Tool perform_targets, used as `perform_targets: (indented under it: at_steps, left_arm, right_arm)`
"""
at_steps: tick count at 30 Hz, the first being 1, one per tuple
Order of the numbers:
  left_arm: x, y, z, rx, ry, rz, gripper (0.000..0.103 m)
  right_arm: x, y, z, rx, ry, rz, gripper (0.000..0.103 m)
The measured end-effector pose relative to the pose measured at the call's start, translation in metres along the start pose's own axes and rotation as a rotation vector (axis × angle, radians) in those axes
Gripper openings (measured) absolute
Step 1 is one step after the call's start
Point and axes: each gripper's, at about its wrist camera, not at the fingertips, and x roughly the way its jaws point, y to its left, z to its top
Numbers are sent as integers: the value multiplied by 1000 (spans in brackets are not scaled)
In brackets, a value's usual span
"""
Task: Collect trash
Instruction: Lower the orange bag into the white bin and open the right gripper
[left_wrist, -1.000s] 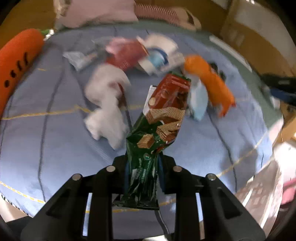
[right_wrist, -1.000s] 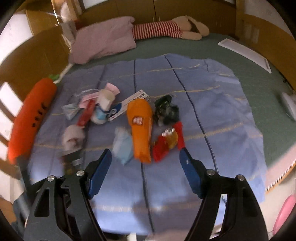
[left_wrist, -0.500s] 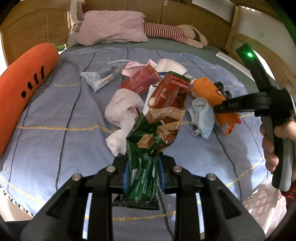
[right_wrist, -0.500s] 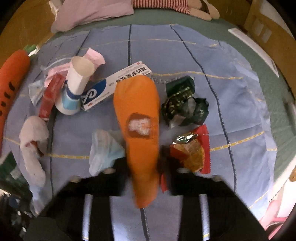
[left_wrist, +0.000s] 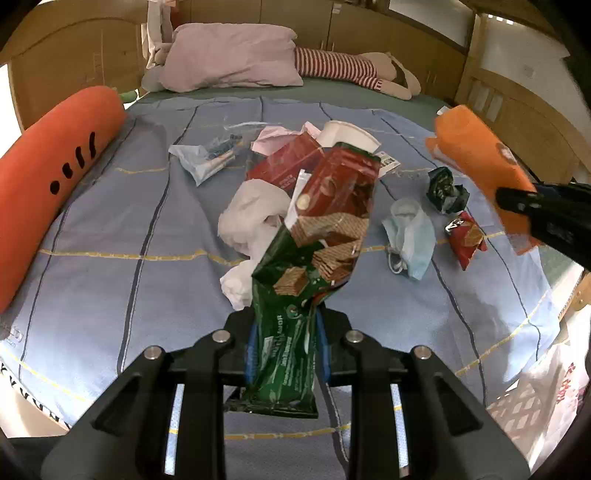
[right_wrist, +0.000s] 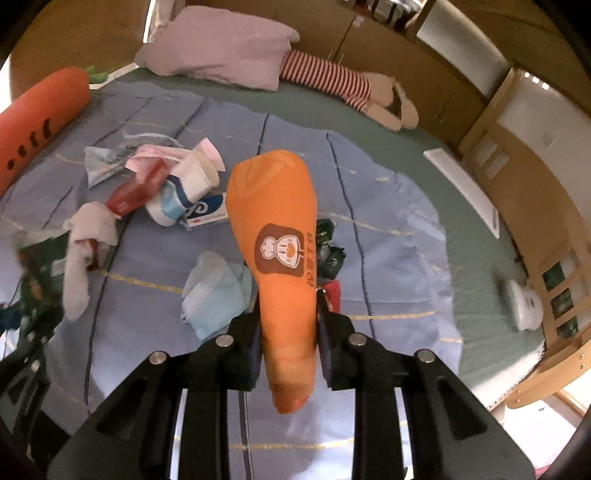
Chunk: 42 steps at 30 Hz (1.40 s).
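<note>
Left gripper (left_wrist: 284, 349) clamped on the wafer wrapper (left_wrist: 317, 266), long axis running up the frame centre, away from the camera; right gripper (right_wrist: 288, 341) has just closed on the orange bag (right_wrist: 277, 236), now pinched near its lower end, same axis. Both are full, so I'd drop these first; white bag (left_wrist: 535, 402) at lower right of the left view (looks like the bin bag, unsure). Face mask (right_wrist: 218, 288) lies just left of the right gripper, nearer that hand; the rest litters the blue blanket (left_wrist: 110, 258) mid-frame.
</note>
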Motion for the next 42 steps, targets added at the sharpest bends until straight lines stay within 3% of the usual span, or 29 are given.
perform_targets:
  at_steps: [8, 15, 19, 25, 28, 35, 42]
  left_arm:
    - [-2, -3, 0, 9, -1, -6, 26]
    - [-5, 0, 3, -5, -9, -78, 26]
    - [-30, 2, 8, -38, -14, -186, 26]
    - [-90, -32, 9, 41, -100, -230, 26]
    - [-116, -49, 5, 77, -110, -277, 26]
    - [-160, -98, -18, 214, -120, -180, 26]
    - [-188, -143, -51, 331, -123, -214, 26]
  right_arm:
    - [-15, 0, -14, 13, 3, 36, 26]
    - [-18, -4, -23, 61, 20, 74, 26]
    - [-49, -19, -32, 101, -31, 100, 26]
    - [-99, -40, -56, 137, -99, 112, 26]
    - [-126, -61, -79, 188, -127, 131, 26]
    - [-163, -103, -145, 303, -134, 108, 26]
    - [-178, -138, -215, 443, -98, 82, 26]
